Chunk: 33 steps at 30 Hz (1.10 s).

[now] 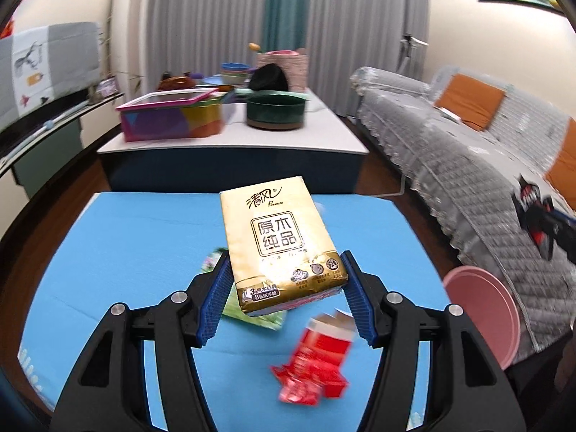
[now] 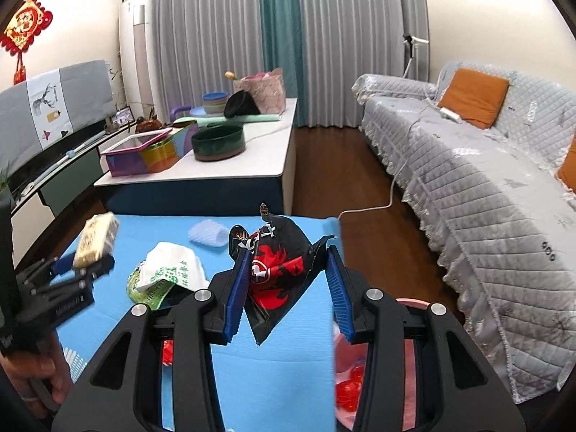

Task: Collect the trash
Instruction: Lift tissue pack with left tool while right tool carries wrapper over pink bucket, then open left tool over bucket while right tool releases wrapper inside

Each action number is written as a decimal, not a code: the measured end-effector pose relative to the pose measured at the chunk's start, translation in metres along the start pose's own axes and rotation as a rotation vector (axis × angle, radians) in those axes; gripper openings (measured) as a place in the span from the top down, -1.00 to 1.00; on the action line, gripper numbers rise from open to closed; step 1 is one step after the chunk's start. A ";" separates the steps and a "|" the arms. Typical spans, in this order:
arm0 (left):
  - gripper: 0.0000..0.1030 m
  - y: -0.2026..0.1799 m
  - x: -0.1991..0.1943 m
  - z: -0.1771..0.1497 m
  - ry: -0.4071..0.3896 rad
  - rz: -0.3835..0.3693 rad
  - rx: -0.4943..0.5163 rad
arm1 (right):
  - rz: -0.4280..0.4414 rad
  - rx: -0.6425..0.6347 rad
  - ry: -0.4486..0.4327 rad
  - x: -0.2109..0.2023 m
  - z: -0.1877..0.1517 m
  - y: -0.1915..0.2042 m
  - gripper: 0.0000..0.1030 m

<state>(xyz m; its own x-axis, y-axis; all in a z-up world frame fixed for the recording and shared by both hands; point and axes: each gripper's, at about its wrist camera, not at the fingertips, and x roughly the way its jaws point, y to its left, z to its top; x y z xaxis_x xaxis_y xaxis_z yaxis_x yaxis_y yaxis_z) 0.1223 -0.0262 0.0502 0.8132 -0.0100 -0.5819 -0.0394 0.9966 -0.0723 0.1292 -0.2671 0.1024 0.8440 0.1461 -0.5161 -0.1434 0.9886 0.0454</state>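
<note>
1. Blue pads of my left gripper (image 1: 286, 289) are clamped on the near end of a gold tissue pack (image 1: 279, 241), which is lifted clear of the blue table (image 1: 126, 244) and points toward 12 o'clock.
2. My right gripper (image 2: 288, 288) pinches a crumpled black-and-red wrapper (image 2: 279, 273) above the table's right edge.
3. Red wrapper (image 1: 315, 363) lies on the table at 5 o'clock of the pack, blurred.
4. White-and-green bag (image 2: 165, 270) sits at 9 o'clock of the black wrapper; white foam sleeve (image 2: 208, 234) at 11 o'clock.
5. Pink bin (image 1: 482, 309) stands beside the table, at 3 o'clock.
</note>
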 end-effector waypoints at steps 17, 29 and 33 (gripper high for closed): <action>-0.13 -0.069 -0.001 -0.023 -0.022 -0.131 0.124 | -0.122 0.122 0.008 -0.007 -0.047 -0.064 0.18; -0.13 -0.110 0.003 -0.031 -0.007 -0.197 0.164 | -0.196 0.158 0.012 -0.020 -0.061 -0.100 0.17; -0.13 -0.124 0.007 -0.034 -0.002 -0.219 0.178 | -0.218 0.168 0.015 -0.023 -0.065 -0.112 0.17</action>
<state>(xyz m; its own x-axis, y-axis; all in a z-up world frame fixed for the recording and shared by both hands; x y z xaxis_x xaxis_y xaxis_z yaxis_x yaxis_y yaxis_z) 0.1130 -0.1525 0.0278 0.7923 -0.2265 -0.5665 0.2396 0.9694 -0.0524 0.0924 -0.3835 0.0534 0.8375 -0.0698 -0.5419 0.1295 0.9889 0.0728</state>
